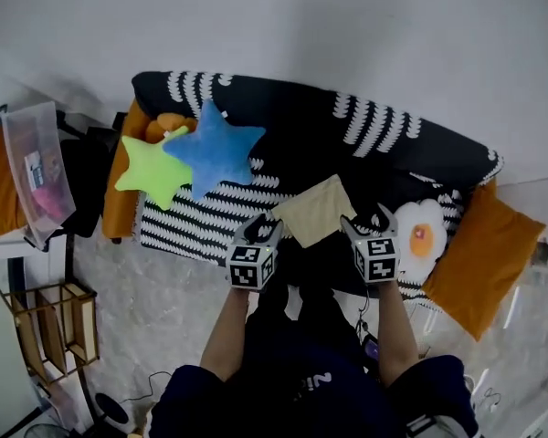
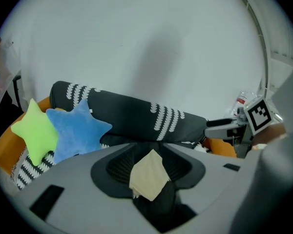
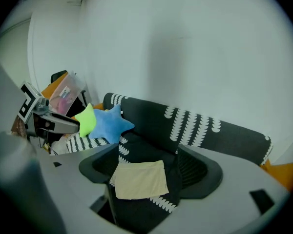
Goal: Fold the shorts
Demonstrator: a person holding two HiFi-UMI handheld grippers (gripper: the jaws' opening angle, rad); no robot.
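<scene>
Star cushions: the green star cushion (image 1: 151,170) and blue star cushion (image 1: 215,149) sit at the left end of the sofa (image 1: 292,117), well apart from your work. They play no part in the fold.

Left claw: the left claw (image 1: 258,225) hovers over the sofa's front edge, tilted down towards the seat. Its jaws stand partly apart with nothing clamped. In the left gripper view you only see the cloth through the gap, lying farther off on the seat.

Shorts: the shorts (image 1: 315,210) are pale cream and lie flat on the dark seat, between and just beyond your two claws. Neither claw touches them. In the right gripper view they read as one compact rectangle, several layers stacked, with square corners. A little of an under-layer peeks out along the left edge.

Right claw: the right claw (image 1: 363,224) is held at about the same height as the left. Its jaws are wide apart and empty, with the shorts in plain sight between them but down on the seat.

Egg cushion, orange cushion: the egg cushion (image 1: 422,238) and orange cushion (image 1: 482,255) are at the right end, clear of the shorts.

Done: judging by the tidy rectangle, the folding itself looks complete, and both claws are off the cloth.

Left: probably nothing but a check. If you want it neater, nudge that peeking left edge flush. I cannot tell whether a further halving was intended.
</scene>
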